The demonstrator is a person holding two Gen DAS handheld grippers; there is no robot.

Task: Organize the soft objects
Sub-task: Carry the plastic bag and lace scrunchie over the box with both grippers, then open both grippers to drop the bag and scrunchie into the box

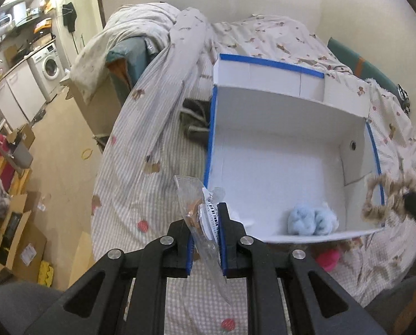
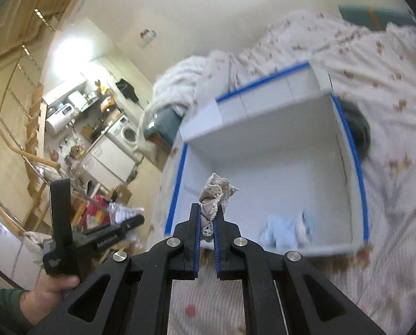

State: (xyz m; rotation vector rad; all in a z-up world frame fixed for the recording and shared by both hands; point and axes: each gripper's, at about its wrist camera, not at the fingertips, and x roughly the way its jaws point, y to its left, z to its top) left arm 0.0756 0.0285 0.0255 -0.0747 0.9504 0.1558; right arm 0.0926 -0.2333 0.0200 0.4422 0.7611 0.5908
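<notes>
The left gripper (image 1: 205, 240) pinches a clear plastic packet (image 1: 201, 217) at six o'clock. The right gripper (image 2: 207, 224) clamps a lace-trimmed cloth (image 2: 216, 195). Beyond, at twelve, the white box (image 1: 291, 150) holds a blue fluffy item (image 1: 312, 222). The slick packet could slip from the thin grip.

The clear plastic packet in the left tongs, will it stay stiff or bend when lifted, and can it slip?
The clear crinkled plastic packet probably flops: its free ends bend above and below the left tongs. It looks light, nearly flat. The glossy film may slip, though the pads pinch its middle firmly.
</notes>
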